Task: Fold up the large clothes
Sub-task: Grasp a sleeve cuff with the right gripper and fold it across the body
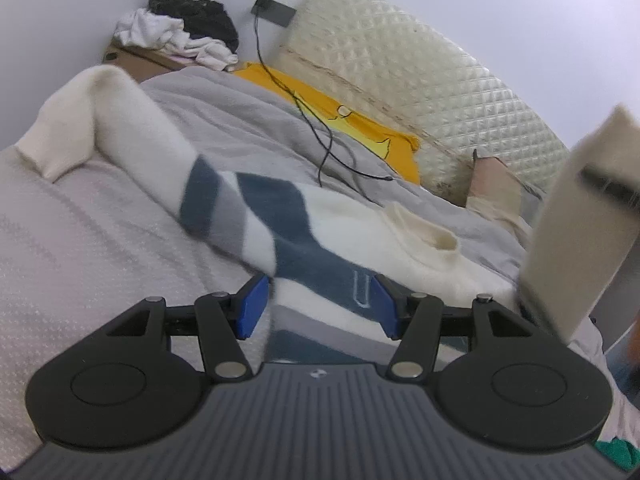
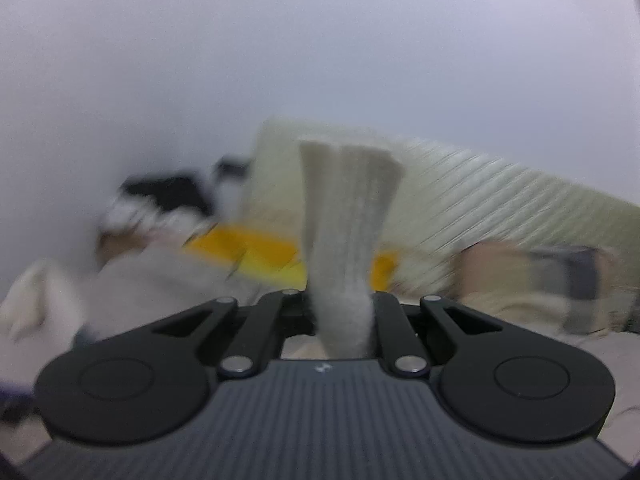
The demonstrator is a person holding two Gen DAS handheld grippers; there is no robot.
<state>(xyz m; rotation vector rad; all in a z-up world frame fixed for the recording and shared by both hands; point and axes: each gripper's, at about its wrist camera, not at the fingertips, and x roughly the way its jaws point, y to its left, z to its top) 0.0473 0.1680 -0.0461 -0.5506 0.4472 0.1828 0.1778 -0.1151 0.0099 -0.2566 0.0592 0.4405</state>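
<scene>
A cream sweater (image 1: 332,232) with blue and grey bands lies spread across a bed (image 1: 80,248), one sleeve (image 1: 92,120) stretched toward the far corner. The left tool (image 1: 318,300) hangs low over the garment's banded part, its blue pads (image 1: 252,304) standing moderately apart with the knit between them; whether they press on it cannot be told. The right tool (image 2: 342,312) is clamped tight on a cream ribbed cuff (image 2: 348,216), which stands up from its jaws in the blurred right wrist view. In the left view, a cream sleeve end (image 1: 580,220) sweeps in from the right. Behind the sweater lie a grey blanket (image 1: 248,120), a yellow cloth (image 1: 360,120), a black cable (image 1: 320,128) and a quilted mattress (image 1: 420,64) against the wall.
</scene>
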